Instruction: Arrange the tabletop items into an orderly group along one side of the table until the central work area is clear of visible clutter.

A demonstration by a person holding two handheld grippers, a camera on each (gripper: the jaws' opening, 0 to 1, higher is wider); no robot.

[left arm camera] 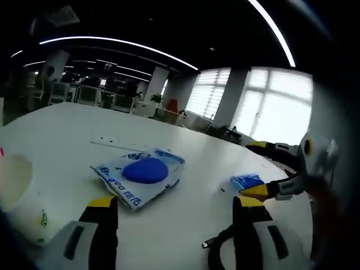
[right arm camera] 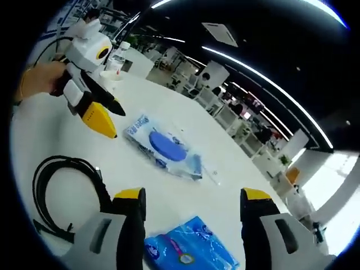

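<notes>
Blue tissue pack (right arm camera: 188, 247) between the right hand-held gripper's (right arm camera: 194, 211) open jaws: soft, light (pinch mid-body). Left hand-held gripper (left arm camera: 171, 211) open above the bench (left arm camera: 62, 126).

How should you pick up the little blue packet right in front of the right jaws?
The blue packet lies flat on the white table between the right gripper's open jaws. It looks soft and thin, so probably come straight down and pinch across its narrow width near the middle. Stay clear of the black cable coiled beside it.
</notes>
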